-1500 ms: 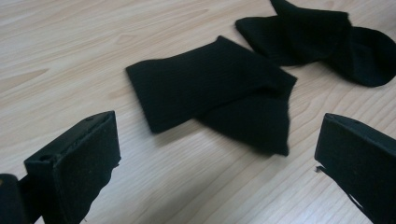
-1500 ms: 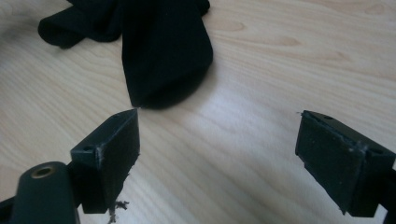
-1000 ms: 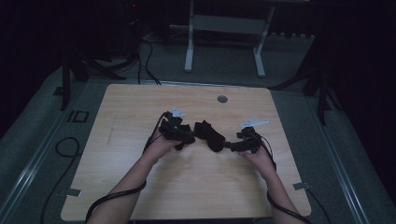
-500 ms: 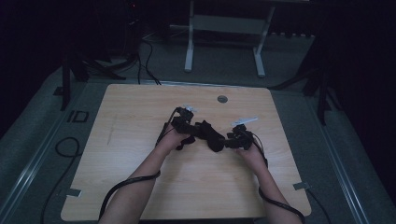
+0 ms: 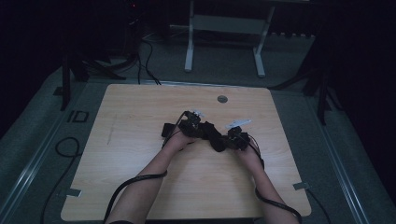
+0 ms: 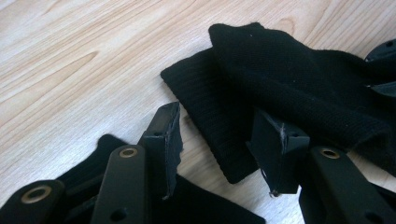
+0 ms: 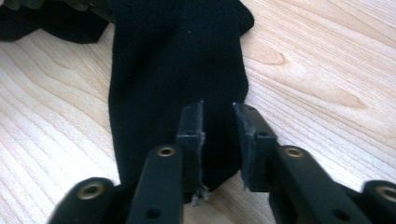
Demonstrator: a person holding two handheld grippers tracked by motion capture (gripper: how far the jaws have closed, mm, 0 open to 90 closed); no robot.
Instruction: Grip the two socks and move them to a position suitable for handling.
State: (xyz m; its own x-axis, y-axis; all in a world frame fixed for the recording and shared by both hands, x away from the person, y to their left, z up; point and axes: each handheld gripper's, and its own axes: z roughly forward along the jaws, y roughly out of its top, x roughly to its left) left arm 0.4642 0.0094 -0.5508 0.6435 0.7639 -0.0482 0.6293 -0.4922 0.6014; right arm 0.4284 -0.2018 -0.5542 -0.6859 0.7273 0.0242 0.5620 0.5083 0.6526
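A black sock (image 5: pixel 212 135) lies near the middle of the wooden table (image 5: pixel 140 116), stretched between the two tools. The left tool (image 6: pixel 219 140) stands wide over the ribbed cuff end, one jaw resting on the cloth, the other beside it over bare wood. The right tool (image 7: pixel 218 135) is narrow, its jaws hanging over the sock's other end with a small gap between them. A second dark piece of cloth (image 5: pixel 166 129) lies just left of the left hand (image 5: pixel 180 140). A round grey disc (image 5: pixel 222 99) sits at the far edge, well apart.
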